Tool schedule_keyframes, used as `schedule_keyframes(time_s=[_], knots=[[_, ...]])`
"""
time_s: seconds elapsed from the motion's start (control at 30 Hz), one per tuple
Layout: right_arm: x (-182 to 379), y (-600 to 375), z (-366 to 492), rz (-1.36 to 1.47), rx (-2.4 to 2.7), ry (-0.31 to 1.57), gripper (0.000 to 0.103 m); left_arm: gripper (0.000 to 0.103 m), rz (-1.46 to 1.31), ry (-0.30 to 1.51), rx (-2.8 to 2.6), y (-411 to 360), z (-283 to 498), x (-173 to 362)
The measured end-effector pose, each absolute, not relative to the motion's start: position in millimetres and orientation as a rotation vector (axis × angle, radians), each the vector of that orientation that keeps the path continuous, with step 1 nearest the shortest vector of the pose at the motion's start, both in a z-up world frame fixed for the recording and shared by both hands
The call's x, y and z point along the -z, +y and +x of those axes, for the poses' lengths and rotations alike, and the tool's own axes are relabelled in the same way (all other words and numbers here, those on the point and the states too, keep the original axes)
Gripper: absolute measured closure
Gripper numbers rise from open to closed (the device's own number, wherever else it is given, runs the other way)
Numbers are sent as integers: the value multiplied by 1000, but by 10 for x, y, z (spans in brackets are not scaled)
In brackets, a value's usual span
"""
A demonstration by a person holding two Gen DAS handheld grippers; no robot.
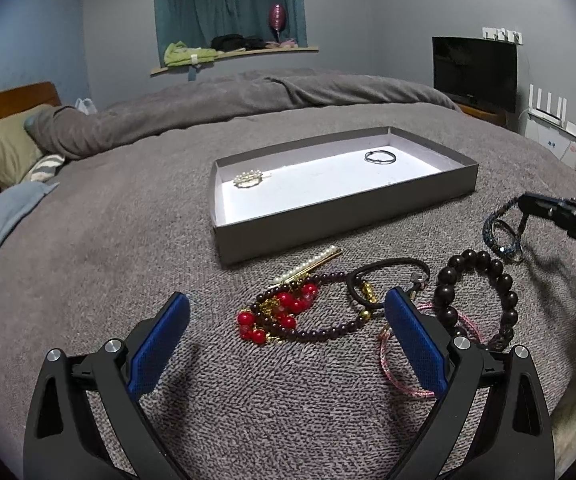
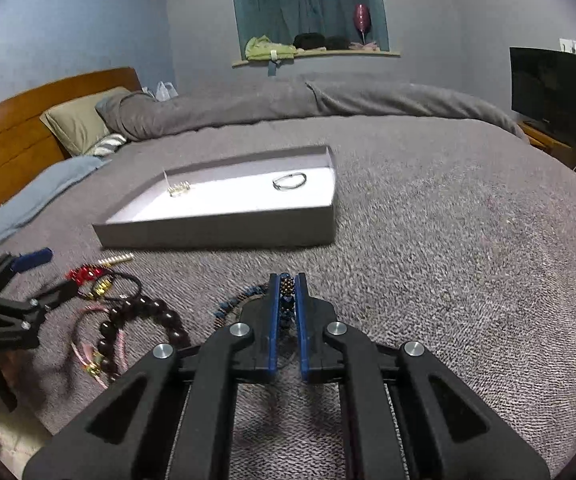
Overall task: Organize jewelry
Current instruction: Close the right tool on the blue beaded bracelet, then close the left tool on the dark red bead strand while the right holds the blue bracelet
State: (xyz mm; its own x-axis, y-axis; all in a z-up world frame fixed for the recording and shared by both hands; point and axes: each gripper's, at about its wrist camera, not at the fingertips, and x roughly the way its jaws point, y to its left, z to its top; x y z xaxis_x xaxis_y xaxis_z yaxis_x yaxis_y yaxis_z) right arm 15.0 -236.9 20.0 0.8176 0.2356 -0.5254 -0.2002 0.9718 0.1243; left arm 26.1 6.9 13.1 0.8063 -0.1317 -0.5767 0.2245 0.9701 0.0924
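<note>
A grey tray (image 1: 328,222) lies on the bed and holds a pearl clip (image 1: 248,179) and a thin dark ring bracelet (image 1: 380,157). In front of it lies a pile: a pearl hairpin (image 1: 308,266), red bead jewelry (image 1: 288,308), a purple bead strand (image 1: 328,330), a black hair tie (image 1: 388,276), a dark wooden bead bracelet (image 1: 484,292) and a pink cord bracelet (image 1: 404,384). My left gripper (image 1: 288,308) is open just above the pile. My right gripper (image 2: 287,280) is shut on a blue beaded bracelet (image 2: 286,292), which hangs from it in the left wrist view (image 1: 502,234).
The grey blanket (image 2: 448,240) covers the bed. The tray (image 2: 224,232) lies ahead and left of my right gripper. Pillows (image 2: 80,120) and a wooden headboard (image 2: 16,128) are at the left. A TV (image 2: 552,92) stands at the right.
</note>
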Motion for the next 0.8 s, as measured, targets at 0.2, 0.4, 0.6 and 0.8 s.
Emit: schedule_keyframes(time_s=[0.2,0.4,0.6,0.8], knots=[[-425,-2264,112,51,-272,517,96,6,115,634,250,136,288,-116],[-626,-2232,82,62,-295,468,96,8,83,664,220,234,378,-91],[-563,-2209,73,36,-292,473,96,35,17,667,190,404,436,-120],[-492,-2183,109,30,-295,491,96,66,36,685,207,368,484,-92]])
